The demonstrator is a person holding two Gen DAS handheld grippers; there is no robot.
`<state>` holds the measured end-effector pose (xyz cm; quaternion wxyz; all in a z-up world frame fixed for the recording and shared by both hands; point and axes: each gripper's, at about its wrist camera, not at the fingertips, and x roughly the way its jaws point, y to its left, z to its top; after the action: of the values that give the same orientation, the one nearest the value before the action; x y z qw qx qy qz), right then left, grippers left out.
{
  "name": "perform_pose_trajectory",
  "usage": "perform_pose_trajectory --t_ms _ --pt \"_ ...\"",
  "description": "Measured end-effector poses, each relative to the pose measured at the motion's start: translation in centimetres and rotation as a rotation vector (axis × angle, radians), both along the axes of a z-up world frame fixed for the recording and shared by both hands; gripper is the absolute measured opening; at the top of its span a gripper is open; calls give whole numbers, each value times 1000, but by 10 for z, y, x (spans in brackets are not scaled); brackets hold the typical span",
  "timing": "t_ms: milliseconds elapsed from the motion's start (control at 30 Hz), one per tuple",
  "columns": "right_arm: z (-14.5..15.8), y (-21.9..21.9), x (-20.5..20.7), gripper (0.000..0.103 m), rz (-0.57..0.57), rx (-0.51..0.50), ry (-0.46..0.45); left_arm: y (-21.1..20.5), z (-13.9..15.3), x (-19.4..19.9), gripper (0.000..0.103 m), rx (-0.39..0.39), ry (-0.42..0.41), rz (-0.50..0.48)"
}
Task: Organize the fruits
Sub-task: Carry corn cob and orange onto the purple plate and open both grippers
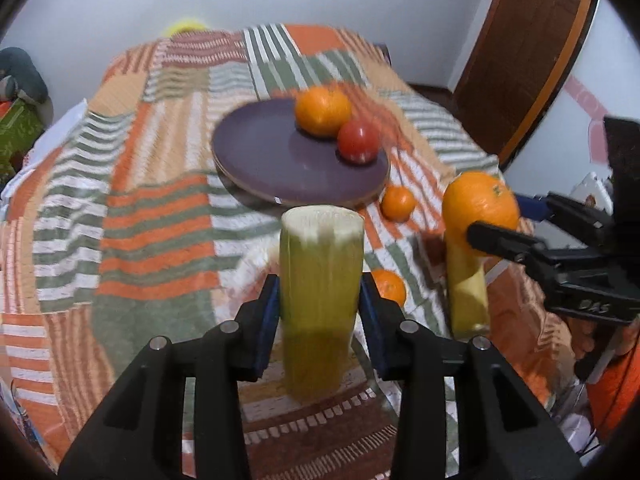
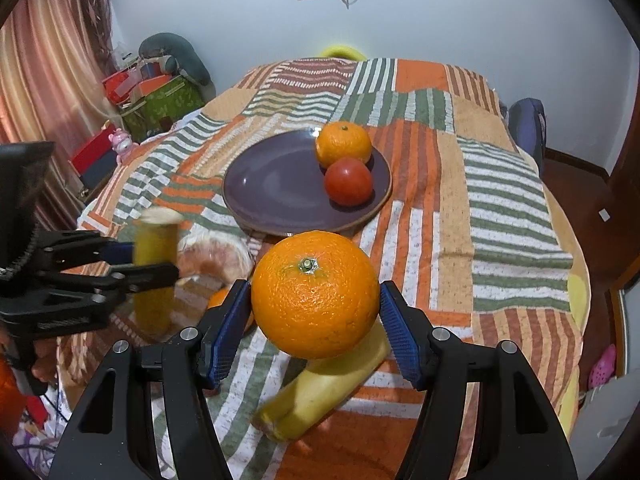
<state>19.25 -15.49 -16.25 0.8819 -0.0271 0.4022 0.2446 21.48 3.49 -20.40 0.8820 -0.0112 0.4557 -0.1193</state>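
Nearest, the left claw (image 1: 320, 300) has its blue pads pressed on the two sides of a yellow-green cut stalk (image 1: 320, 280), which stands upright between them with its pale cut end on top, lifted clear of the striped cloth (image 1: 160, 220) on the table. Beside it, the right claw (image 2: 316, 316) is clamped on a large orange (image 2: 315, 294), stem end facing the camera, held above the cloth. Under that orange lies a yellow banana-like fruit (image 2: 320, 396), flat on the cloth. Just past the left claw sits a small tangerine (image 1: 388, 286), partly hidden by a finger, with another small tangerine (image 1: 397, 203) a little farther on, near the plate's rim. In the right wrist view a pale roundish thing (image 2: 216, 256) lies behind the stalk; it is too blurred to name. Farther back, the purple plate (image 2: 272, 184) rests on the cloth and carries a tomato (image 2: 348, 181) touching an orange (image 2: 343, 148) behind it.
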Motion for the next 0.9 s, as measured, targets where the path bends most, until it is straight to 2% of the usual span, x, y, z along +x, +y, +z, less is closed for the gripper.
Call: perform_pose_trajectory --t_ms 233,400,600,900 --pt "14 9 13 61 10 8 -38 11 33 3 37 -34 -89 36" --pt "21 16 25 61 13 12 -61 18 46 14 37 -50 -123 49" --pt "26 27 44 61 23 17 -84 22 51 30 37 -61 -134 51" --pt "20 44 72 61 38 7 -89 23 40 59 37 -63 -113 42"
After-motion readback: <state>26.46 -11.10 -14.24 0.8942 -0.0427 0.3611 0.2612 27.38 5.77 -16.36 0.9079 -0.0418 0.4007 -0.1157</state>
